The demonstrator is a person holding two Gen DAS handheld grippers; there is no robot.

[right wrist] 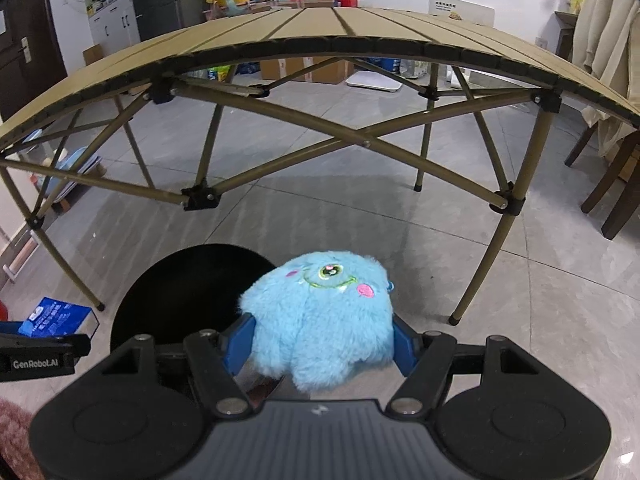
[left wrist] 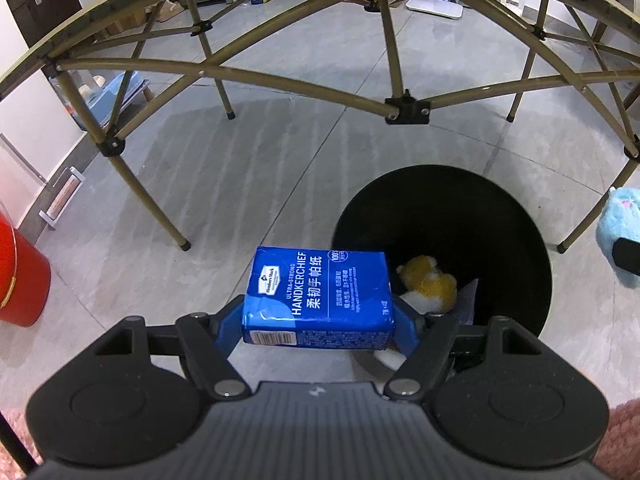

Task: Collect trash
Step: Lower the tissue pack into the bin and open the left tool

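Note:
My left gripper [left wrist: 318, 320] is shut on a blue handkerchief pack [left wrist: 318, 298] and holds it above the floor at the left rim of a black bin [left wrist: 460, 208]. A yellow and white plush [left wrist: 428, 282] lies inside the bin. My right gripper [right wrist: 320, 340] is shut on a fluffy light-blue plush toy [right wrist: 320, 320] and holds it just right of the black bin [right wrist: 180, 288]. The blue plush [left wrist: 618, 216] also shows at the right edge of the left wrist view. The pack [right wrist: 56, 316] and the left gripper show at the left of the right wrist view.
A tan folding table [right wrist: 320, 36] with crossed metal legs [left wrist: 160, 208] stands over the grey tile floor behind the bin. A red bucket [left wrist: 20, 276] is at the left. Dark wooden chair legs [right wrist: 612, 184] stand at the right. Boxes and bags line the far wall.

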